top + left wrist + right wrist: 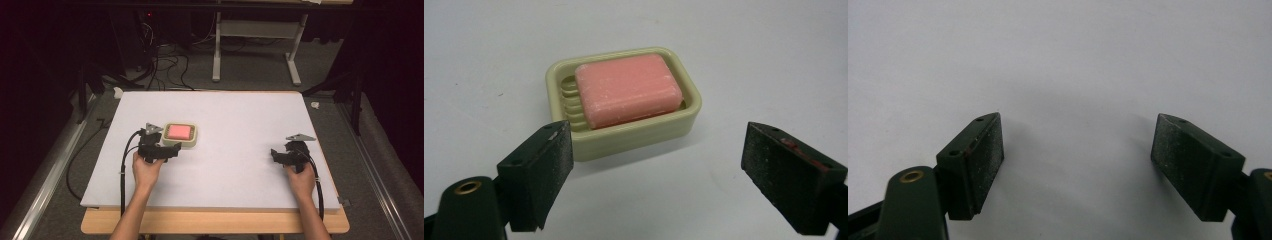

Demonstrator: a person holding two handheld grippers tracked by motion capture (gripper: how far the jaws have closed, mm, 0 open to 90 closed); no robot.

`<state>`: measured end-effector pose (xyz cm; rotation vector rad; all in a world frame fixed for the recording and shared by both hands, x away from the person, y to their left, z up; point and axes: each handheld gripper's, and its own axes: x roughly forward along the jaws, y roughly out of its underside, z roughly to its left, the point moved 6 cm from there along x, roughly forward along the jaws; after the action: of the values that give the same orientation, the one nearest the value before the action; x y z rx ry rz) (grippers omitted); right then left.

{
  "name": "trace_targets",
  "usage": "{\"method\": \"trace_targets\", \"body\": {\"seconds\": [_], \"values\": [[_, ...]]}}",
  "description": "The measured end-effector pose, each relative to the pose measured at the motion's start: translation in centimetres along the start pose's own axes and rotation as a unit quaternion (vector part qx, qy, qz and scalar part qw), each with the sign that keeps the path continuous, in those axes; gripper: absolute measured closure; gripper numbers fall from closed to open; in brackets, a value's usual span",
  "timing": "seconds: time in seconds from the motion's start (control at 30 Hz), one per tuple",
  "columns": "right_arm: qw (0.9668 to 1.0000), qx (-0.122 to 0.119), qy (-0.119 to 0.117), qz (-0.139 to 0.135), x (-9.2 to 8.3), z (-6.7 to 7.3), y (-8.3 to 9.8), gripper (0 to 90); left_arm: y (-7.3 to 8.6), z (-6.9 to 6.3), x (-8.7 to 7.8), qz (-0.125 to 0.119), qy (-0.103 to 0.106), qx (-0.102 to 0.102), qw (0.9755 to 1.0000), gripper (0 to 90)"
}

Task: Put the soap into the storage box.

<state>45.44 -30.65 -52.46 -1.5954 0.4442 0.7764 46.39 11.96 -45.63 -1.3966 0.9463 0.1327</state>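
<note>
1. The pink bar of soap (628, 90) lies flat in a cream soap dish (684, 122), which sits on the white worktop (240, 130) left of its middle, toward the person's side.
2. The left gripper (172, 149) hangs just short of the dish's near side, jaws spread wide and holding nothing; in the left gripper view the dish sits ahead of and between the two black jaws, apart from both.
3. From where I stand this looks like the approach before a grasp: the gripper is lined up but has not closed on anything.
4. The next move, I'd judge, calls for easing forward until the jaws flank either the soap or the dish walls, then squeezing. The soap could be slippery, so a square, centred grip would matter.
5. The right gripper (276, 155) rests well apart at the right side of the worktop, released too, its jaws gaping over bare white surface in the right gripper view.
6. The left gripper view (651, 150) gives the ridged floor of the dish beside the soap, which the high view is too small to resolve; the high view gives both hands and how far apart they are.
</note>
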Motion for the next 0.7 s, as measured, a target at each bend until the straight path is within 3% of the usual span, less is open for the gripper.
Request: {"method": "trace_targets", "body": {"seconds": [0.7], "values": [[1.0000, 0.000, 0.000, 0.000, 0.0, 0.0, 0.0, 21.5, 1.6, -0.8, -2.4, -0.016, 0.021, 0.007, 0.9996, 14.1]]}}
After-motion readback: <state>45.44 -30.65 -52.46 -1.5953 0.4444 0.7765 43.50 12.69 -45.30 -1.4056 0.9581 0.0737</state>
